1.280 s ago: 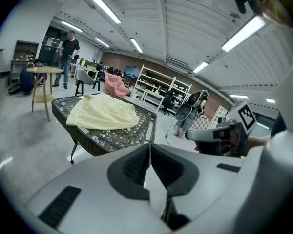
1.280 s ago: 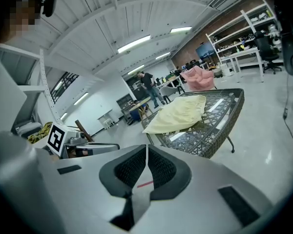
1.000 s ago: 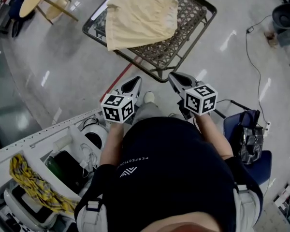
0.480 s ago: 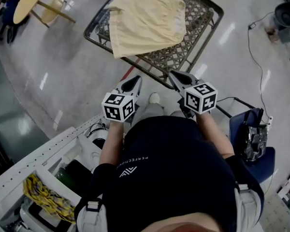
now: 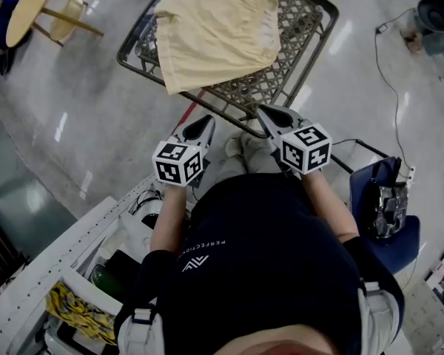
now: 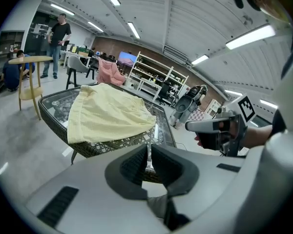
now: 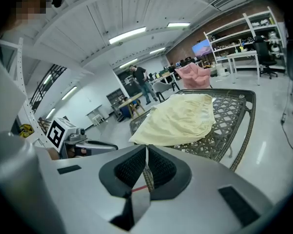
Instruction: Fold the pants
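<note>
Pale yellow pants (image 5: 213,29) lie spread on a dark wicker table (image 5: 288,69) ahead of me; they also show in the left gripper view as pants (image 6: 107,113) and in the right gripper view as pants (image 7: 178,118). My left gripper (image 5: 201,129) hovers short of the table's near edge, shut and empty. My right gripper (image 5: 270,117) is level with that near edge, shut with nothing between its jaws. Each gripper appears in the other's view: right gripper (image 6: 195,126), left gripper (image 7: 110,146).
A round wooden stool (image 5: 41,13) stands at the far left. A blue chair with a bag (image 5: 385,209) is at my right, and a cable (image 5: 388,80) trails on the floor. A white shelf rack with clutter (image 5: 74,272) is at my lower left. People (image 6: 56,40) stand far behind.
Both grippers have moved toward the wicker table, which now sits closer to them. Jaws stayed shut.
</note>
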The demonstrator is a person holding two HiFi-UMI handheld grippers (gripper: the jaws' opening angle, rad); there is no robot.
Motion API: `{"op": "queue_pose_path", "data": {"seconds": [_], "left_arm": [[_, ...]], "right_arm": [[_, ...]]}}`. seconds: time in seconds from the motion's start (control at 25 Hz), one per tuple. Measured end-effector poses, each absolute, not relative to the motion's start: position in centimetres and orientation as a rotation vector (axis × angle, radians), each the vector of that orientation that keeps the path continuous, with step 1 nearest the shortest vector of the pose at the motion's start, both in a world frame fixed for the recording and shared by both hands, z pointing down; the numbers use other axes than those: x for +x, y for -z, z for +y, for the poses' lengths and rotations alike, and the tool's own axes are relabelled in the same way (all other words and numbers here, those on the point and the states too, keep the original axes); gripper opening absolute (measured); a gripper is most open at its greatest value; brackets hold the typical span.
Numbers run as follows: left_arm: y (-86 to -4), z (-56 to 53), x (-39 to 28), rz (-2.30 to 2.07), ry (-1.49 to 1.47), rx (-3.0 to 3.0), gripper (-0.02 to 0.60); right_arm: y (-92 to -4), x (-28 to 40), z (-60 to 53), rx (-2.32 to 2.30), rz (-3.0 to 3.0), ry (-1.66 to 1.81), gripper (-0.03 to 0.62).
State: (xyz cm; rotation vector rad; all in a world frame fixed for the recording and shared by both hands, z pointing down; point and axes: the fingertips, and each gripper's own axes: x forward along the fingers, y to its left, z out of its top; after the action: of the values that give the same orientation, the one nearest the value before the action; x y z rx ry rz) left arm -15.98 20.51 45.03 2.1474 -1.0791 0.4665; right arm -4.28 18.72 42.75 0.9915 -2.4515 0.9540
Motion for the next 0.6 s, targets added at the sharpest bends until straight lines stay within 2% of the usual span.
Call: {"op": "queue_pose_path", "data": {"seconds": [0.6], "left_arm": [[-45.1, 14.1, -13.0, -1.169, -0.499, 2.095, 0.020]], "right_arm": [[-43.2, -3.2, 12.0, 0.782, -2.537, -0.891, 0.038]]}}
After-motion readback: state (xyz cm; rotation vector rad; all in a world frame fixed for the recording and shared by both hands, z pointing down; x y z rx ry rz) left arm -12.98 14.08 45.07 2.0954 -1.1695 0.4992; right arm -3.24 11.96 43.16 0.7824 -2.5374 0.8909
